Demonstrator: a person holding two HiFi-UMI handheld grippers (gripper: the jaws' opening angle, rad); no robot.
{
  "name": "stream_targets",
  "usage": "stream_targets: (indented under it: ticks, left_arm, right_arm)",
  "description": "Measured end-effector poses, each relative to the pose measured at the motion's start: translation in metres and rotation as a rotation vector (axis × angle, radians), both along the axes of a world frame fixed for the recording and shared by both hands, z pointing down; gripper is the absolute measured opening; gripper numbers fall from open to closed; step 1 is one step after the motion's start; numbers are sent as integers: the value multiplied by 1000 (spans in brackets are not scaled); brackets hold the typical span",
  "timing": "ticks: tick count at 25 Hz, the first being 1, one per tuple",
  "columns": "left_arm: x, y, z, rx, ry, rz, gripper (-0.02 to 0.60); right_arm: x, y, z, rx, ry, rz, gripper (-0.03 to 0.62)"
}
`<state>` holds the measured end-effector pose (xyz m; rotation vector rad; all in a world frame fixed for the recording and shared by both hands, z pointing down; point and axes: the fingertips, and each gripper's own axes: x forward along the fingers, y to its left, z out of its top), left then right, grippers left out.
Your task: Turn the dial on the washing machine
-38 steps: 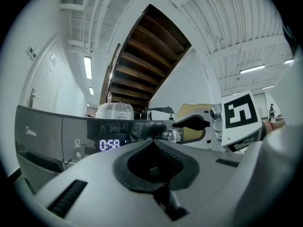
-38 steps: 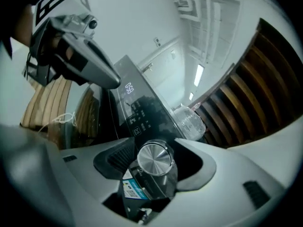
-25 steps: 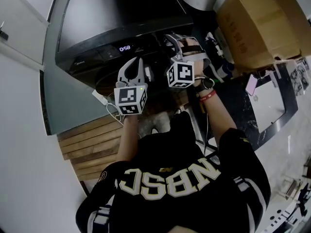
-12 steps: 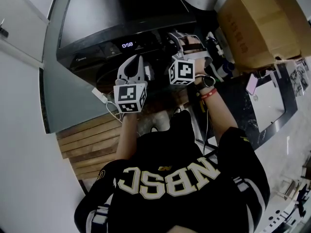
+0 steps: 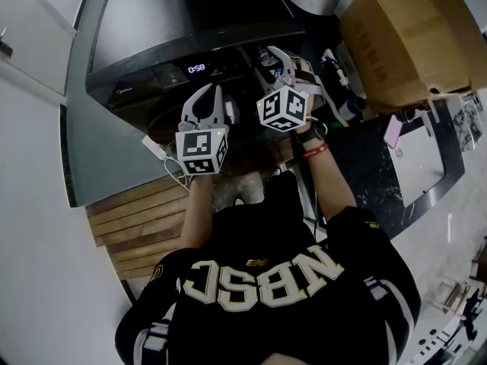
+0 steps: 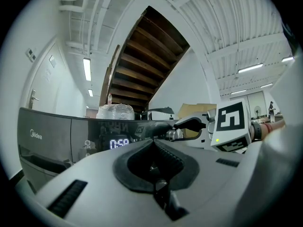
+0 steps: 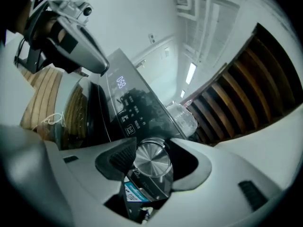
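Right hand-held gripper [image 7: 154, 159] jaws wide, just closed onto the silver dial [image 7: 151, 164], pads clamping it, dial at 3 o'clock of the washing machine [image 5: 190, 29] display [image 5: 196, 68], left hand-held gripper [image 6: 154, 148] closed, empty, right marker cube rolled since a second ago.

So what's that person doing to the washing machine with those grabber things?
A person is working the washing machine with a gripper in each hand. The right gripper has just been closing its fingers on the silver dial, which sits between them. The left gripper is shut and empty, held in front of the machine. The display reads 0:58.
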<state>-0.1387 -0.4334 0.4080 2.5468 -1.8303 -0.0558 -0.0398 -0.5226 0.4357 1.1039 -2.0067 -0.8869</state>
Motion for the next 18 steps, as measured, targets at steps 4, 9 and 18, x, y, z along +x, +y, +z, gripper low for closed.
stream_targets:
  ticks: [4, 9, 18]
  left_arm:
    - [3, -1, -2, 4, 0, -2, 14]
    - [6, -1, -4, 10, 2, -2, 14]
    - [4, -1, -4, 8, 9, -14, 14]
  right_arm:
    - [1, -1, -3, -20, -68, 24, 225]
    - [1, 0, -2, -19, -61, 18, 225]
    - [2, -1, -4, -52, -139, 14, 225]
